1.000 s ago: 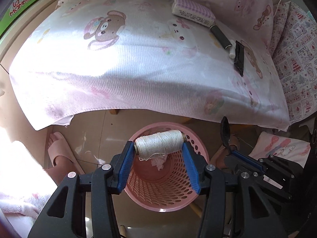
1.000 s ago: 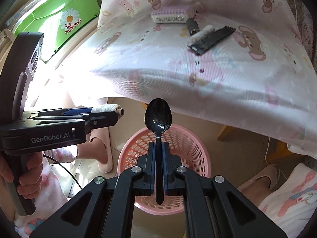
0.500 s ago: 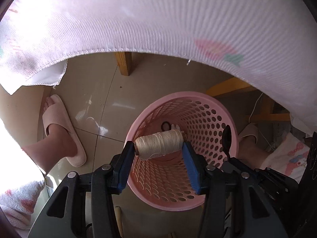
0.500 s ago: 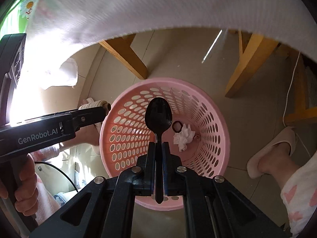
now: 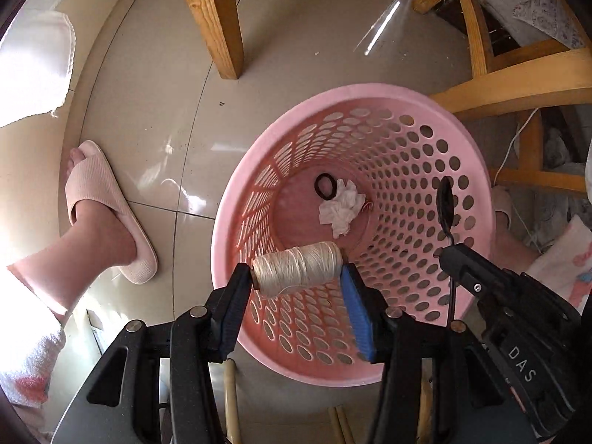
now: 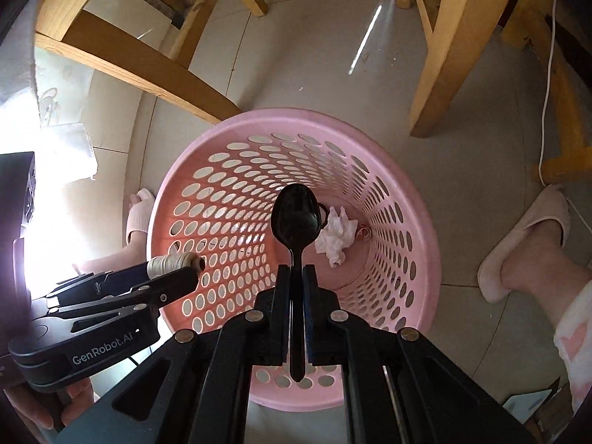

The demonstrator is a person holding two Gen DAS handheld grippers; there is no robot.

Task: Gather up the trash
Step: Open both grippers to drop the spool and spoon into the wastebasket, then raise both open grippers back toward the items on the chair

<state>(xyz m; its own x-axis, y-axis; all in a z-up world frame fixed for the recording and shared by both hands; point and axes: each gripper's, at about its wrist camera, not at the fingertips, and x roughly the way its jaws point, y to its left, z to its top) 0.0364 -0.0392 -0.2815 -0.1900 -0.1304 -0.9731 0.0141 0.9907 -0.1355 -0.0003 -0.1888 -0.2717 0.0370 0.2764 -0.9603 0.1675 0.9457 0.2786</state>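
My left gripper (image 5: 298,277) is shut on a spool of cream twine (image 5: 298,267) and holds it over the mouth of a pink perforated basket (image 5: 462,140). My right gripper (image 6: 296,270) is shut on the handle of a black plastic spoon (image 6: 295,214), also above the basket (image 6: 418,185). In the basket's bottom lie a crumpled white tissue (image 5: 342,209) and a black hair tie (image 5: 325,186). The spoon (image 5: 445,199) and right gripper show at the right of the left wrist view. The spool (image 6: 172,262) shows at the left of the right wrist view.
The basket stands on a beige tiled floor under a wooden table; table and chair legs (image 5: 214,18) (image 6: 447,48) stand behind it. The person's slippered feet (image 5: 107,214) (image 6: 525,236) flank the basket. A white cable (image 6: 547,74) hangs at the right.
Both grippers have dropped from table height to below the tabletop and tilted down over the basket. The cloth-covered table has left view; the basket's inside now shows. Both holds are unchanged.
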